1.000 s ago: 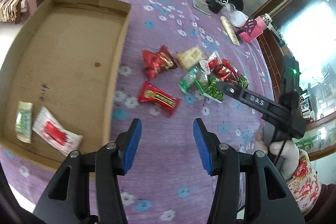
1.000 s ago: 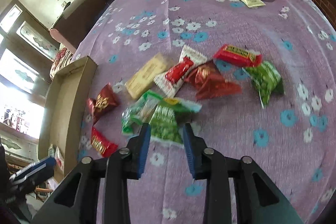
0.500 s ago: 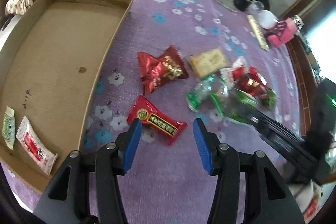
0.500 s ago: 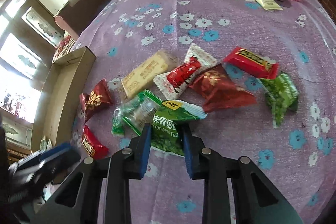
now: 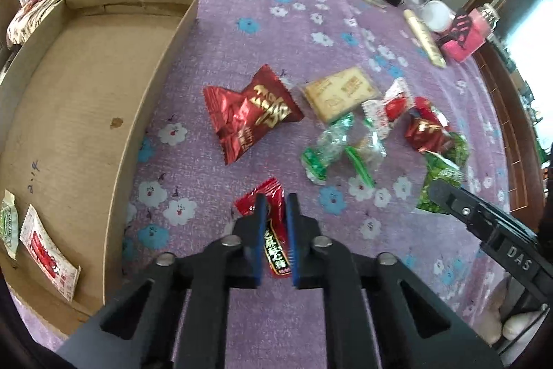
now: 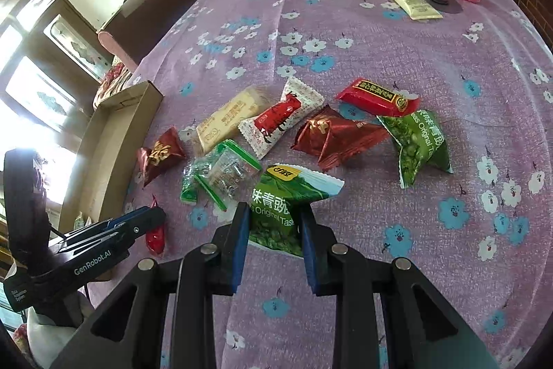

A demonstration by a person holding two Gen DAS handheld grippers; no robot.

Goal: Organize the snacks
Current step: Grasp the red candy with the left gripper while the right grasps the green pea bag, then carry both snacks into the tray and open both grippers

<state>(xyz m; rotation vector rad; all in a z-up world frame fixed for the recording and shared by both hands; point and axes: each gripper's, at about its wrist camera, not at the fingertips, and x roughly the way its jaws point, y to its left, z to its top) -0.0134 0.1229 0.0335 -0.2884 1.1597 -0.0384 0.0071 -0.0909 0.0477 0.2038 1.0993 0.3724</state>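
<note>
My left gripper (image 5: pixel 274 200) is shut on a long red candy bar (image 5: pixel 273 232) lying on the purple flowered cloth; it also shows in the right wrist view (image 6: pixel 155 232). My right gripper (image 6: pixel 273 213) is closed on a green pea snack bag (image 6: pixel 280 213) at the near edge of the snack pile. The cardboard tray (image 5: pixel 162 57) lies left of the pile and holds a red-and-white sachet (image 5: pixel 46 251) and a green sachet (image 5: pixel 8 223).
Loose on the cloth: a dark red foil bag (image 5: pixel 249 113), a beige cracker pack (image 5: pixel 340 92), a clear green-edged packet (image 6: pixel 221 175), a red-white sachet (image 6: pixel 280 120), another red bar (image 6: pixel 376 95) and a second green bag (image 6: pixel 418 144). A tube, cup and pink holder stand far back.
My left gripper dropped onto the long red candy bar and closed on it. My right gripper moved forward around the green pea bag and gripped it.
</note>
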